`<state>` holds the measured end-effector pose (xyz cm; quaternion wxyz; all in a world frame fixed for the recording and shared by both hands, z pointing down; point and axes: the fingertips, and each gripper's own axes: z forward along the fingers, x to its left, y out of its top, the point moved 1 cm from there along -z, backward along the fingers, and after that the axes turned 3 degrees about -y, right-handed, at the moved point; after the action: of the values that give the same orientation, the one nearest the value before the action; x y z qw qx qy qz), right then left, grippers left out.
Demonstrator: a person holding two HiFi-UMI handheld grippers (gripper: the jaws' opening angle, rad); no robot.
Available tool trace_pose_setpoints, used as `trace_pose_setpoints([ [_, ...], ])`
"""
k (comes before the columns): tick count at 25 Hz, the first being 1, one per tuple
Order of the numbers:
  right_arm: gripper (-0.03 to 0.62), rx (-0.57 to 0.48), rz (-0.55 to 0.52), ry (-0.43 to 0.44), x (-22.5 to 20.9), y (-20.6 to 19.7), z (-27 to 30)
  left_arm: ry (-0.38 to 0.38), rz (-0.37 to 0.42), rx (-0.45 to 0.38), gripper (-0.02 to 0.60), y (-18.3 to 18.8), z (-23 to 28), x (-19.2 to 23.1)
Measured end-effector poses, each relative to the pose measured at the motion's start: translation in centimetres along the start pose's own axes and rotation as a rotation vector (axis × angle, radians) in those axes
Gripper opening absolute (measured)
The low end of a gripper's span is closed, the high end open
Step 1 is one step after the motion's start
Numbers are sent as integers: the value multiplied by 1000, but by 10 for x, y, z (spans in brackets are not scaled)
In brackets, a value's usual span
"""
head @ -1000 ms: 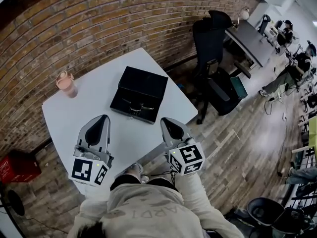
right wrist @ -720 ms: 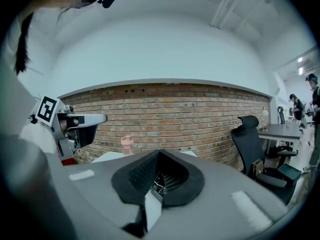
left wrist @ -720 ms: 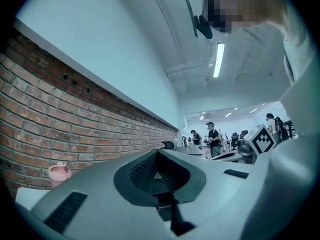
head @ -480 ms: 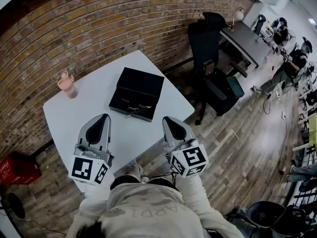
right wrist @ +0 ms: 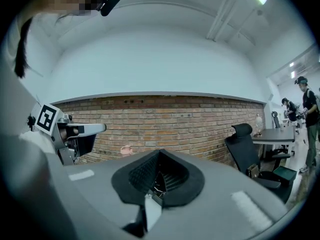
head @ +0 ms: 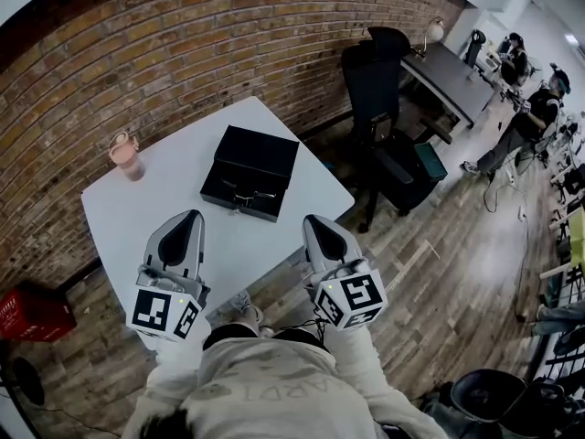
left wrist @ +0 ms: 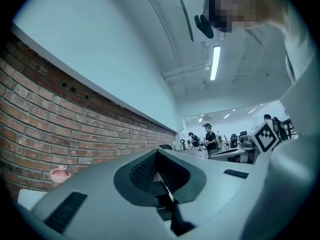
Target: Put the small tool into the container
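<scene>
A black open case point(head: 250, 172) lies on the white table point(head: 137, 218), with a small metal tool point(head: 245, 196) in its near half. My left gripper point(head: 189, 218) is held over the table's near edge, jaws pressed together and empty. My right gripper point(head: 312, 220) hangs at the table's near right corner, also shut with nothing in it. Both are short of the case and point roughly toward it. In the left gripper view the shut jaws point(left wrist: 159, 152) aim level at the brick wall; the right gripper view shows the same of its jaws point(right wrist: 160, 152). The case is hidden in both gripper views.
A pink cup point(head: 125, 154) stands at the table's far left corner. A black office chair point(head: 384, 71) and a dark desk point(head: 454, 73) are to the right, with people beyond. A red crate point(head: 32, 309) sits on the floor at the left. A brick wall point(head: 183, 44) backs the table.
The right gripper has drifted slightly right and nearer to me. The left gripper has stayed put. The head view has shifted a little; nothing was gripped or released.
</scene>
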<state>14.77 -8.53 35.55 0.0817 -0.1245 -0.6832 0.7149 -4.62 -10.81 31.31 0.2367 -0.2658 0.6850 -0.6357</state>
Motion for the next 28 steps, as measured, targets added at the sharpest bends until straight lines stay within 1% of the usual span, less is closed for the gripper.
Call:
trace_pose_setpoints([
  [10,11,-31,13,-3,7,7,-19,-10,3,-11,5,3,-11,-14],
  [28,11,-46,23,-3,20,4,-39,-12,-3,-14,5,0,-30,-25],
])
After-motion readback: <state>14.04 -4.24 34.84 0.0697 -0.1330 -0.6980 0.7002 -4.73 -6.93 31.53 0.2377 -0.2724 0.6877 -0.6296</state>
